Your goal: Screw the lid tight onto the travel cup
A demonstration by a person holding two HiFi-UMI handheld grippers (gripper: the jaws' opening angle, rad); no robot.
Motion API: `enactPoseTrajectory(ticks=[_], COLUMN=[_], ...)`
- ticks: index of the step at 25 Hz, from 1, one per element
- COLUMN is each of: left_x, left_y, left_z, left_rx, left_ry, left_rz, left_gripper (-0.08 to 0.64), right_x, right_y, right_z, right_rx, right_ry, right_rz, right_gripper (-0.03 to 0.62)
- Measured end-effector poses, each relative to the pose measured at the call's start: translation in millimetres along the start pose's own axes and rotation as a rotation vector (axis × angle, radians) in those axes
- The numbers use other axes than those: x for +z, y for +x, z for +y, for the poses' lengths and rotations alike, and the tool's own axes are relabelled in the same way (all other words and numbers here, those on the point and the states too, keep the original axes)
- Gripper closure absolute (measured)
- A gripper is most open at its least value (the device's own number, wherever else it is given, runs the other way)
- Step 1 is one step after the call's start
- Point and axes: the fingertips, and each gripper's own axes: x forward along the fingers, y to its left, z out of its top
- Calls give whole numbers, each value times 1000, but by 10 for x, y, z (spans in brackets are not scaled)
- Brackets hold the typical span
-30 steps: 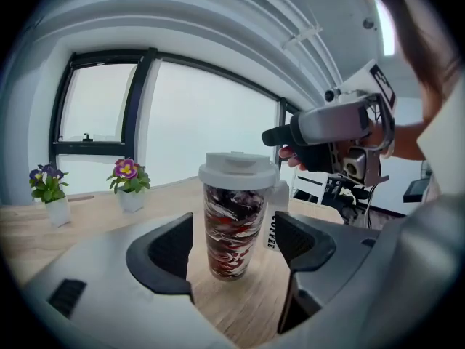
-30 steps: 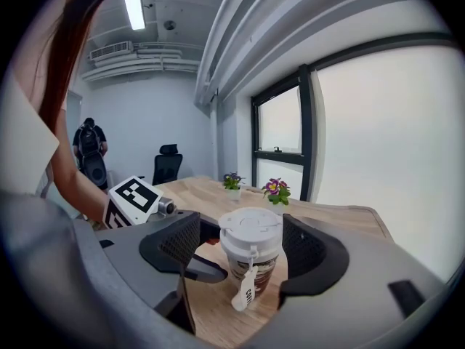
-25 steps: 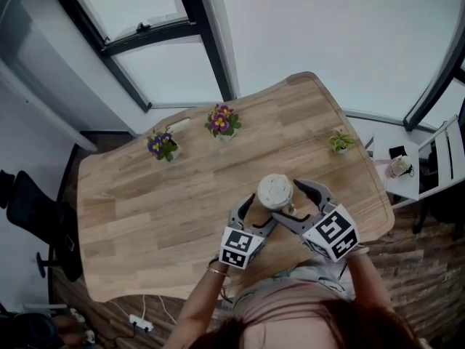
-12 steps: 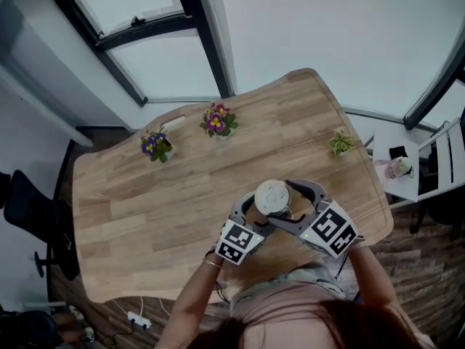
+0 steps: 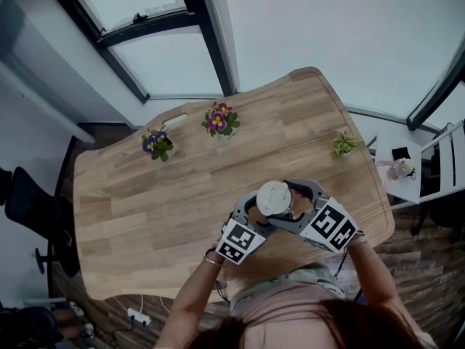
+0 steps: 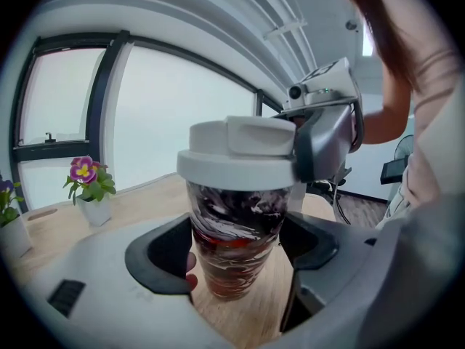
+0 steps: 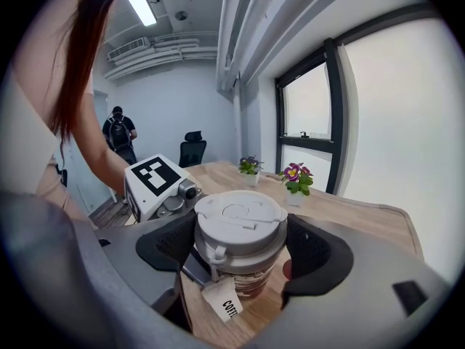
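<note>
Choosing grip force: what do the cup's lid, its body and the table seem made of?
Lid: matte white, likely plastic, moulded flap. Cup body: glossy, probably clear plastic or glass, dark swirled pattern with reflections. Table: wood, visible plank grain, satin finish.

On the desk (image 5: 145, 209) the white-topped travel cup (image 5: 275, 198) stood between the left gripper (image 5: 249, 211) and the right gripper (image 5: 305, 193), whose jaws had just been opening around it.

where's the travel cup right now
Head view: the travel cup is by the wooden table's near edge, right of centre, its body between the jaws of the left gripper, in front of the two purple flower pots.
</note>
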Motion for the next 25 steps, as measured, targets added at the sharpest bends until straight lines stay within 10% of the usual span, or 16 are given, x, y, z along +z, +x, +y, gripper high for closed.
enactPoseTrajectory(ticks=[11,19,25], left_x=[-12,-58,-70], left_y=[-12,-59,-62], left_z=[36,-60,-103], left_rx=[86,-111,-143], left_ry=[-33,54,72], left_rz=[-13,57,83], left_gripper=[201,201,201], right_x=[11,-8,-7], right_y=[0,-51,-47], right_z=[-21,92,70], right_rx=[-209,6,-24], right_ry=[89,50,40], right_rz=[-78,-30,-45], right_gripper=[238,216,218])
